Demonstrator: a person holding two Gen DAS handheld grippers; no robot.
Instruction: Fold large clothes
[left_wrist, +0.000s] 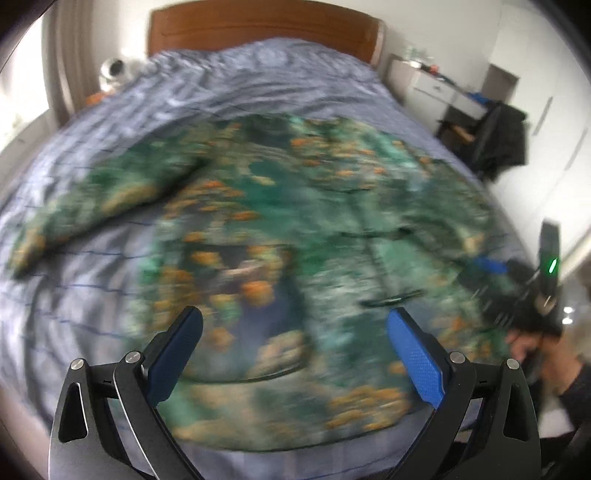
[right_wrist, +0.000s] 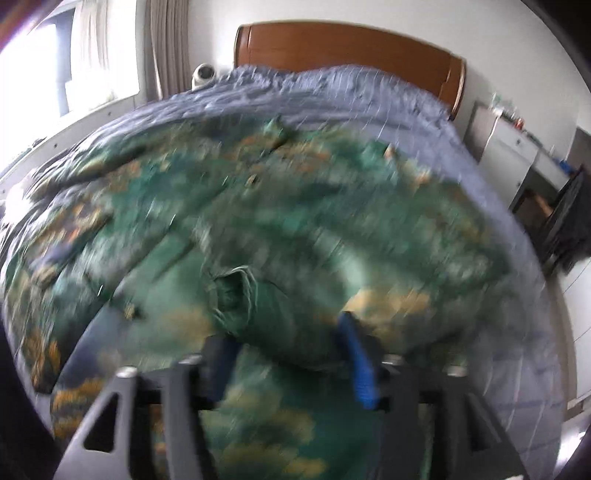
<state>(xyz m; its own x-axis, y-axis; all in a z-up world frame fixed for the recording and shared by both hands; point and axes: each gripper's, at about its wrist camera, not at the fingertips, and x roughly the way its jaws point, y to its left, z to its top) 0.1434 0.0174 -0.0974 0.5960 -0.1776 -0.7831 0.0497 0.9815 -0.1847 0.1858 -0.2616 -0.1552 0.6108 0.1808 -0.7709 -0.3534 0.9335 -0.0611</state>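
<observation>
A large green shirt (left_wrist: 295, 206) with orange and yellow print lies spread on the bed, one sleeve stretched to the left. Both views are motion-blurred. My left gripper (left_wrist: 295, 325) is open and empty, hovering above the shirt's lower hem. My right gripper (right_wrist: 284, 339) has green fabric of the shirt (right_wrist: 280, 236) bunched between its blue fingers (right_wrist: 356, 354), which stand partly apart. In the left wrist view the right gripper (left_wrist: 491, 269) shows at the shirt's right edge, held by a hand.
A blue-grey quilt (left_wrist: 258, 81) covers the bed, with a wooden headboard (left_wrist: 258, 29) behind. A white round object (left_wrist: 114, 70) sits at the back left. A white cabinet (left_wrist: 436, 85) and a dark chair (left_wrist: 498, 136) stand to the right.
</observation>
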